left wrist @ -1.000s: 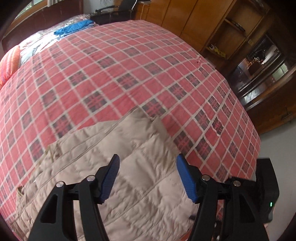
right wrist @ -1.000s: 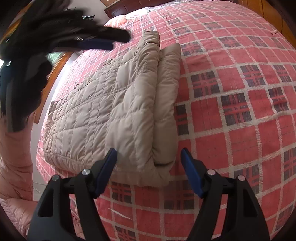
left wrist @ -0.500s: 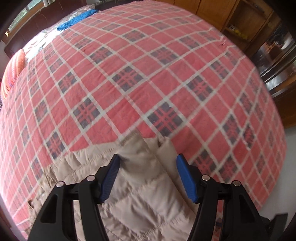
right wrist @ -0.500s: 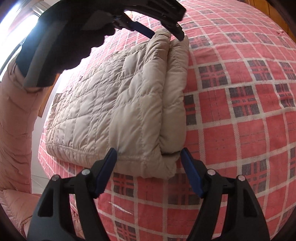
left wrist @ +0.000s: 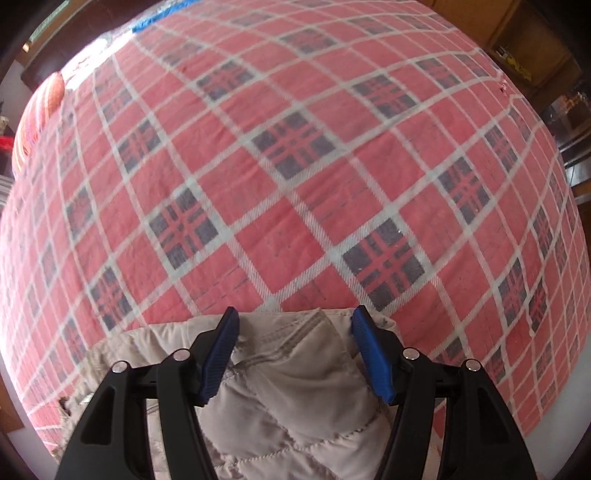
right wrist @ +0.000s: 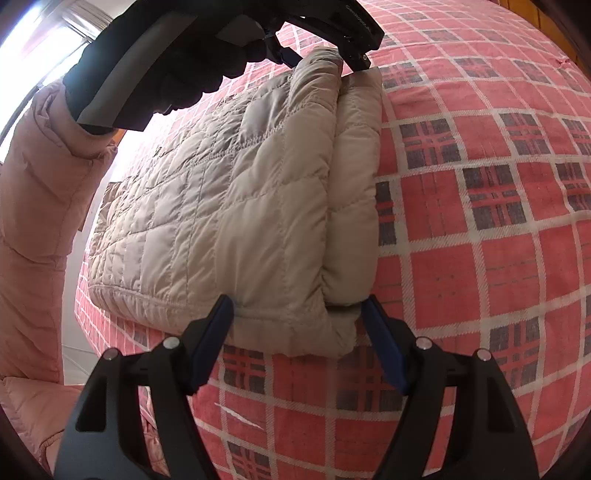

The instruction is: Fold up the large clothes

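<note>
Both your claws straddle opposite ends of the folded beige quilted jacket point(right wrist: 236, 206).
It lies on the red plaid bedspread point(left wrist: 295, 166); your left gripper point(left wrist: 294, 321) and right gripper point(right wrist: 299, 306) gape wide (nothing clamped).

I see a bed point(left wrist: 295, 192) that is covered with a red plaid blanket point(right wrist: 480, 258); the pattern has white lines and dark blue squares. The blanket fills nearly all of both views. On it lies a beige quilted jacket point(right wrist: 236, 221), folded into a thick rectangle, with one sleeve point(right wrist: 354, 177) folded along its right side. The jacket lies near the edge of the bed which is closest to me. At the far end of the bed I see an orange striped pillow point(left wrist: 38, 118) and a blue cloth point(left wrist: 162, 16), well apart from the jacket.
</note>
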Tool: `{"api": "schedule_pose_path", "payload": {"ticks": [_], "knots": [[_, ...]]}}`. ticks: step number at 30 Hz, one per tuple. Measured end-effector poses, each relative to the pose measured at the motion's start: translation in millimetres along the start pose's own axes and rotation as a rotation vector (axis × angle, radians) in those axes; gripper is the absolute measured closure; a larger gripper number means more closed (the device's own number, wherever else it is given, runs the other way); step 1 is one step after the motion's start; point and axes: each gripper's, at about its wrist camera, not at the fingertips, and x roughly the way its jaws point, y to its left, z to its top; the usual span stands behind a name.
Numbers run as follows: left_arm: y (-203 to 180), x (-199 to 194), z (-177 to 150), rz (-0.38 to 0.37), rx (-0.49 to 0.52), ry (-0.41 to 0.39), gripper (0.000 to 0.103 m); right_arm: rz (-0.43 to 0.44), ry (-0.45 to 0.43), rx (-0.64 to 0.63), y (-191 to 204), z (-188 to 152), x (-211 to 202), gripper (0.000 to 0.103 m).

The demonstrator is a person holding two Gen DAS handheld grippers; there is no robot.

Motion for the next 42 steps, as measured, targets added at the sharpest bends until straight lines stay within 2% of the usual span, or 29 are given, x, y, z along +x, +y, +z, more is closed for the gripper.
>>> {"api": "schedule_pose_path", "payload": {"ticks": [3, 5, 9, 13, 15, 23, 36, 37, 42], "knots": [[2, -1, 0, -0.018, -0.012, -0.002, 0.04, 0.004, 0.008, 0.007, -2, 1, 5, 0.03], [3, -1, -1, -0.024, -0.016, -0.002, 0.047, 0.007, 0.012, 0.015, -4, 2, 8, 0.033], [14, 1, -6, -0.059, -0.025, 0.003, 0.074, 0.037, 0.01, 0.028, -4, 1, 12, 0.049], [14, -6, -20, -0.054, -0.024, -0.024, 0.086, 0.056, 0.006, 0.019, 2, 0, 12, 0.068], [16, -11, -24, -0.058, -0.031, -0.034, 0.091, 0.064, 0.003, 0.015, 7, 0, 11, 0.072], [35, -26, -32, -0.11, -0.04, -0.091, 0.094, 0.047, -0.013, -0.01, 23, 2, 4, 0.078], [79, -122, -65, -0.244, -0.085, -0.287, 0.095, 0.005, -0.073, -0.112, 68, 13, -30, 0.08], [73, -121, -62, -0.25, -0.09, -0.299, 0.095, 0.002, -0.077, -0.123, 73, 15, -32, 0.08], [104, -145, -85, -0.293, -0.128, -0.359, 0.095, -0.007, -0.094, -0.183, 100, 19, -44, 0.08]]}}
